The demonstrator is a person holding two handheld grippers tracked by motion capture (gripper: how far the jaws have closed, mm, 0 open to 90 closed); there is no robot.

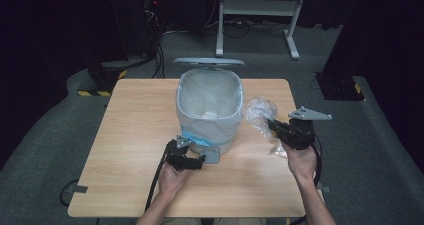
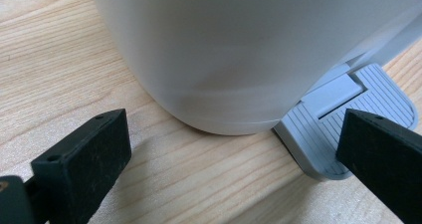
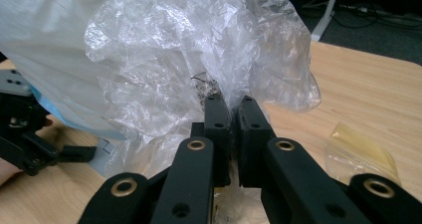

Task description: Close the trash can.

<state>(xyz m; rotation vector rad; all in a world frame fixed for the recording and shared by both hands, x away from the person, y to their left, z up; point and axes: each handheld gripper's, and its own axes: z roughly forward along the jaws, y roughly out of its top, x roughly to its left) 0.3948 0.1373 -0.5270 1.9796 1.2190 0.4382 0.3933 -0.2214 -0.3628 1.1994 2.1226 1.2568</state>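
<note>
A crumpled clear plastic bag [image 3: 199, 55], judged feather-light, limp and slippery, is pinched at its gathered lower edge between the closed right gripper [image 3: 231, 115], while the left gripper [image 2: 234, 149] is held apart before the bin's pedal [image 2: 343, 119].

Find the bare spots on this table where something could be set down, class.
The table is bare left of the bin, out to its left edge, and along its near edge between the forearms. The right side is crowded: the right tool holds a crumpled plastic bag, with a wrapper beside it.
</note>
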